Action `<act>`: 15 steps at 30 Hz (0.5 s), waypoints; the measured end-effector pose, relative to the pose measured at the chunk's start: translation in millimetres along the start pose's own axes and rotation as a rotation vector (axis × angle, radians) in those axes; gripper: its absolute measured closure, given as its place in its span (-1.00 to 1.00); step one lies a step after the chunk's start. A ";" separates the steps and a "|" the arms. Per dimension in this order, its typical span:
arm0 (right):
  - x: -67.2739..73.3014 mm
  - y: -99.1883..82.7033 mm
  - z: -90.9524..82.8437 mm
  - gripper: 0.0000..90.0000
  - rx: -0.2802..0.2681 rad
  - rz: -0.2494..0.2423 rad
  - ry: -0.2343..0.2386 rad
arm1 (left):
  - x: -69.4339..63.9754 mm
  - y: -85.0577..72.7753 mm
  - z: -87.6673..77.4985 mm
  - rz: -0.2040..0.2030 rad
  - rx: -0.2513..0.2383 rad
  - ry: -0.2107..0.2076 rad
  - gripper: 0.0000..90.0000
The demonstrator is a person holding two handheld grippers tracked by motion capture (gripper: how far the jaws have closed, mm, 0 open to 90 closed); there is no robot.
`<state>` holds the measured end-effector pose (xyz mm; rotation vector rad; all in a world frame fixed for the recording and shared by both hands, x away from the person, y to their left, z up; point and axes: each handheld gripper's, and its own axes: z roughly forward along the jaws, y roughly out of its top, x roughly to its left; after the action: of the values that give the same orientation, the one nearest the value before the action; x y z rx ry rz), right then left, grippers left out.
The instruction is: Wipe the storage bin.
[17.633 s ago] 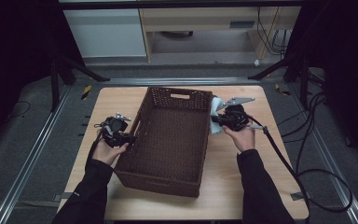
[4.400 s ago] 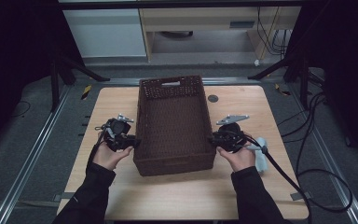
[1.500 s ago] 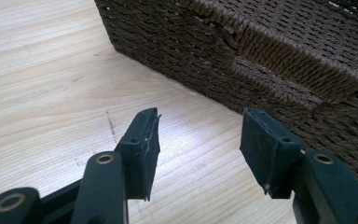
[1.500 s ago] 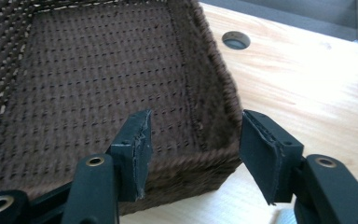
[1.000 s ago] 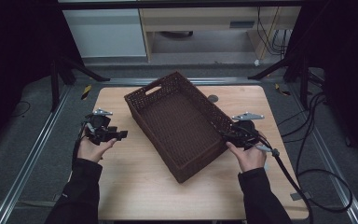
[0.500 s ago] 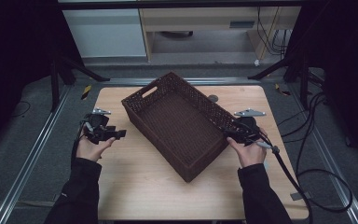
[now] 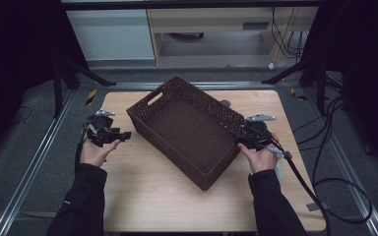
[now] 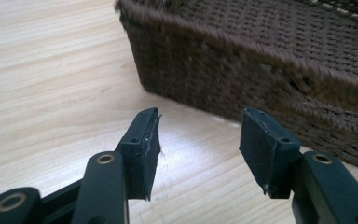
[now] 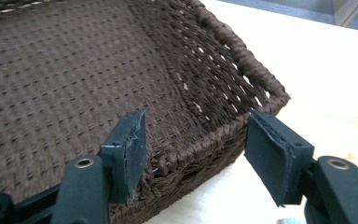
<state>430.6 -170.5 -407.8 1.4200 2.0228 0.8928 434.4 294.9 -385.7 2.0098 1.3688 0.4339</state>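
Observation:
A dark brown woven basket (image 7: 204, 101) lies empty and turned diagonally on the wooden table (image 7: 142, 191). My left gripper (image 7: 122, 135) rests on the left of the table, a short way from the basket's wall (image 8: 261, 60). In the left gripper view it (image 8: 198, 123) is open with nothing between its pads. My right gripper (image 7: 239, 139) is at the basket's right-hand long side. Its jaws (image 9: 196, 128) have just been opening. They straddle the rim (image 9: 205, 140), one pad over the inside and one outside, and neither presses on it.
A pale blue thing (image 7: 278, 169) lies on the table under my right wrist. A small dark round object (image 7: 225, 103) sits just behind the basket. The right gripper's cable (image 7: 315, 191) trails off the table's right edge. Bare wood lies in front of the basket.
A few seconds ago the basket stood straight between both grippers. It now lies turned diagonally, with the left gripper drawn away from it. Over the last second hardly anything has moved.

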 end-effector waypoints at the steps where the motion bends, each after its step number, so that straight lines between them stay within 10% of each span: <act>1: -1.0 1.3 1.8 -0.13 0.002 -0.004 -0.003 | 1.8 1.5 -0.7 -0.002 -0.010 0.001 0.03; 15: 0.9 2.4 1.1 -0.06 0.014 -0.019 0.007 | 30.5 31.7 7.8 -0.053 -0.063 -0.003 0.04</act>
<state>432.6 -168.8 -406.7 1.4045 2.0483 0.8779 473.2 312.7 -372.5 1.9178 1.3866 0.4443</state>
